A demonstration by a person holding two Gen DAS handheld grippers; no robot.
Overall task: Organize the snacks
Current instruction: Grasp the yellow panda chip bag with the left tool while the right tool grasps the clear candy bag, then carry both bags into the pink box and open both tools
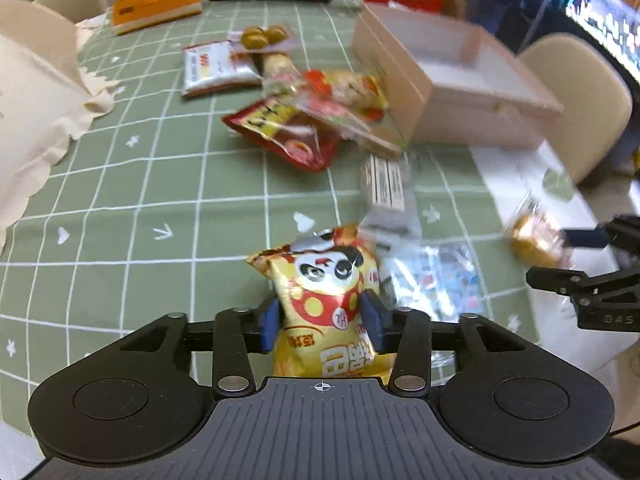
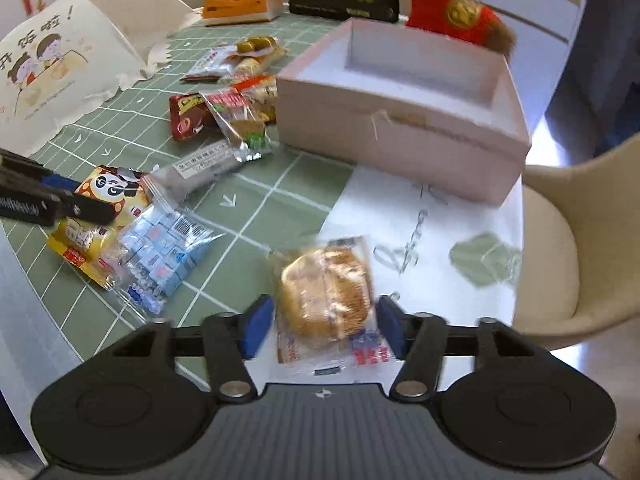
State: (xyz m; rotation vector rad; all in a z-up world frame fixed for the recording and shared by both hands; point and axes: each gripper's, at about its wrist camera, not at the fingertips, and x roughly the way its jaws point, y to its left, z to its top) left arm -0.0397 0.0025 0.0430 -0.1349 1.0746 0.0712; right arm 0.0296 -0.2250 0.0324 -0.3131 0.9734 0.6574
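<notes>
left gripper (image 1: 325, 324): pads flank panda chip bag (image 1: 326, 280), grasp undeterminable | right gripper (image 2: 322, 326): unclenched around wrapped bun (image 2: 326, 292) | blue candy pack (image 2: 164, 252) beside chip bag | red packet (image 2: 188, 118), clear packets before pink box (image 2: 400, 128), blocking its front

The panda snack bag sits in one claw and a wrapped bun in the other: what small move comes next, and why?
Probably carry the panda snack bag, gripped by the left claw, toward the pink box: it stands open and looks empty, and other snacks still lie loose on the tablecloth.
</notes>
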